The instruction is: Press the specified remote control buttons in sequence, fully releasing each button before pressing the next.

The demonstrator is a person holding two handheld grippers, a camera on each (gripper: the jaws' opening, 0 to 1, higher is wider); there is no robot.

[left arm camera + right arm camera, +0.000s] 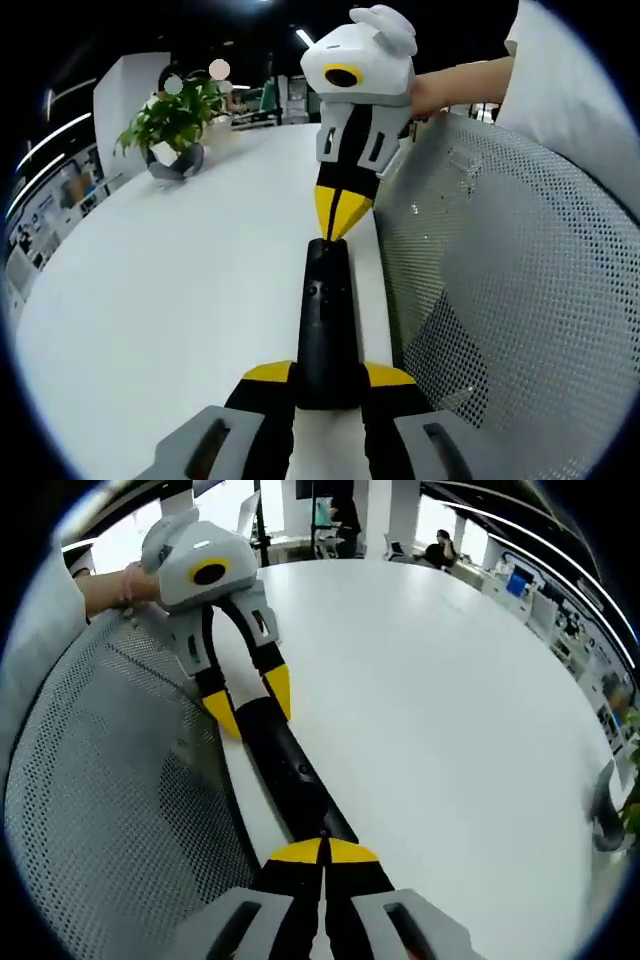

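No text, label, brand or number can be read; the distant wall displays are blurred.

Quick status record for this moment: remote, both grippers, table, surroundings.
remote: black remote, lying on the white table near its edge
left gripper: jaws clamped on the remote's near end
right gripper: jaws shut, tips meeting on the remote's other end
beside table: mesh chair back
far side: potted plant

A large white table (150, 300) spans an open office lit by ceiling strip lights (304, 37). A potted plant (175, 125) stands on the table's far side. A grey mesh chair back (510, 300) adjoins the table edge.
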